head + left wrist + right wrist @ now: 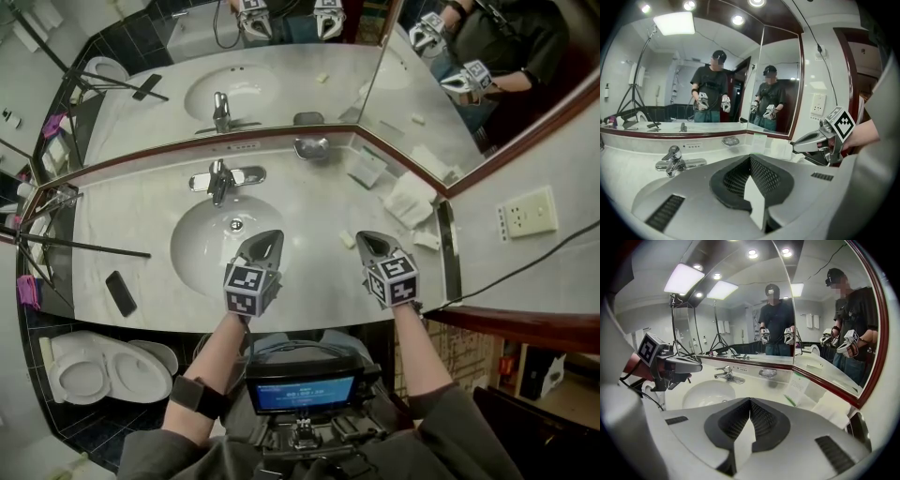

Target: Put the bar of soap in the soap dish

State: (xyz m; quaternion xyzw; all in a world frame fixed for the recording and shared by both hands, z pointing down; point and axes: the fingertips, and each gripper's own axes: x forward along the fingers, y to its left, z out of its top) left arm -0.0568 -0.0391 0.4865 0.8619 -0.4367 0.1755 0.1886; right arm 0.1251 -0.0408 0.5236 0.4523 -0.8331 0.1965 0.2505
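Left gripper [270, 236], right gripper [366, 238]: jaws shut, empty. Small pale soap bar [348, 240] on white counter [141, 220] between them; silver metal soap dish [312, 148] at back edge.

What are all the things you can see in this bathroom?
Counter: one, pale, under the mirrors.
Sink: one, white, middle of counter.
Tap: one, silver, behind sink.
Soap dish: one, silver, back of counter.
Soap: one, cream, on counter between the grippers.
Phone: one, black, counter's left front.
Towels: some, white, folded, counter's right.
Toilet: one, white, lower left.
Socket: one, cream, right wall.
Left gripper: one, grey, shut, empty.
Right gripper: one, grey, shut, empty.
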